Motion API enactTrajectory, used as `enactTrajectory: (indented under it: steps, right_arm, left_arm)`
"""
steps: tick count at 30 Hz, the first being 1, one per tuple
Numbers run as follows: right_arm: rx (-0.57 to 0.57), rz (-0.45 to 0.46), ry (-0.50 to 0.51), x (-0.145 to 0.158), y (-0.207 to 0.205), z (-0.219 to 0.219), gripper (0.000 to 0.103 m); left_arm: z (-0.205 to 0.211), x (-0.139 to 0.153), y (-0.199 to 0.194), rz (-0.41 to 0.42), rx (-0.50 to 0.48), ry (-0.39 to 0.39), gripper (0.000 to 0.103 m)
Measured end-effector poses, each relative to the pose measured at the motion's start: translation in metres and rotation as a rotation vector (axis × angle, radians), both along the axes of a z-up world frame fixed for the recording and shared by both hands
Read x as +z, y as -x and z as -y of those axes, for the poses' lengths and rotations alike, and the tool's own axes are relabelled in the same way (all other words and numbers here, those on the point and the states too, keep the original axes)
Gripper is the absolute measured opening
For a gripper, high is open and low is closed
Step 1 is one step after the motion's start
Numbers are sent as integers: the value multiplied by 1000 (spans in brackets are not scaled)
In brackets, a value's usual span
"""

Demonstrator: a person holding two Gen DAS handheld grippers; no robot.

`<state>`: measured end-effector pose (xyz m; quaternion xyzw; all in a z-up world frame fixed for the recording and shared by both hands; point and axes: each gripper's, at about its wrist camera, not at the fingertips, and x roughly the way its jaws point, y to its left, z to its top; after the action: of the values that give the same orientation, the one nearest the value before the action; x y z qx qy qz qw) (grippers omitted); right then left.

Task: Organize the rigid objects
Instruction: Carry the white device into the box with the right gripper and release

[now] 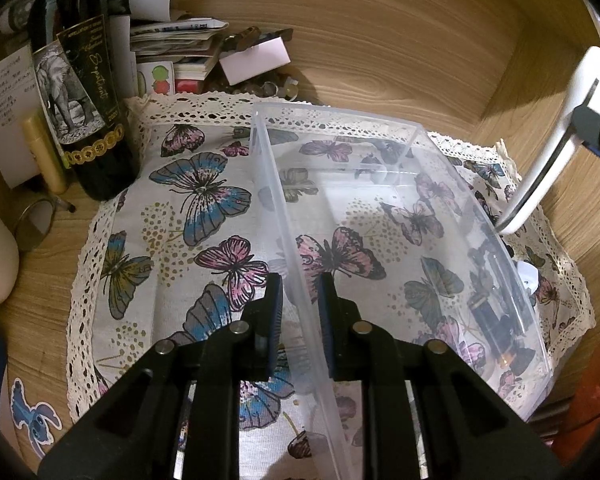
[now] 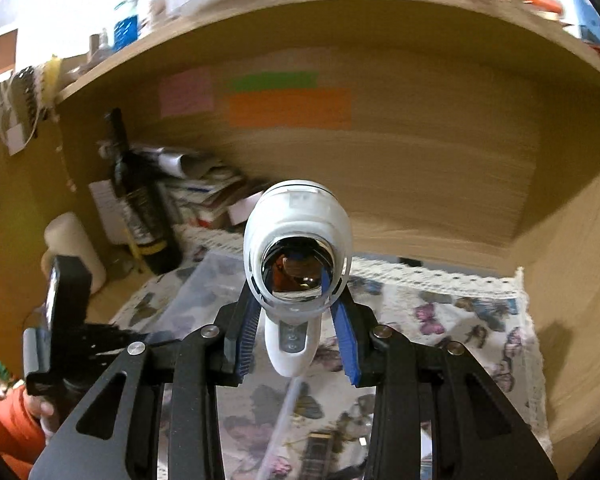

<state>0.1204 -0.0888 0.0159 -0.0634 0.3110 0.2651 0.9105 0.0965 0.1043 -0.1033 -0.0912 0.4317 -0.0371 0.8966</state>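
left claw [image 1: 299,312] clamped on bin wall [image 1: 284,216] | right claw [image 2: 300,332] clamped on white device [image 2: 298,240], above cloth [image 2: 440,320]

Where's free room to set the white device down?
Free: the clear bin's floor beyond the dark items at its near right end; butterfly cloth between bin and wine bottle. Crowded: back-left corner, bottle plus paper stack. White device is in the right tongs.

Clear bin [image 1: 380,208] on the butterfly cloth [image 1: 204,208], wine bottle [image 1: 80,92] left of it, papers [image 1: 176,44] behind.
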Motion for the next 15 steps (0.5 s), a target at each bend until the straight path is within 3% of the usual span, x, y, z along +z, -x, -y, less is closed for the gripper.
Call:
enactTrajectory:
  steps: [15]
  right_arm:
    - [74, -188, 119, -60, -32, -41, 32]
  left_arm:
    - [-2, 0, 1, -4, -4, 20, 18]
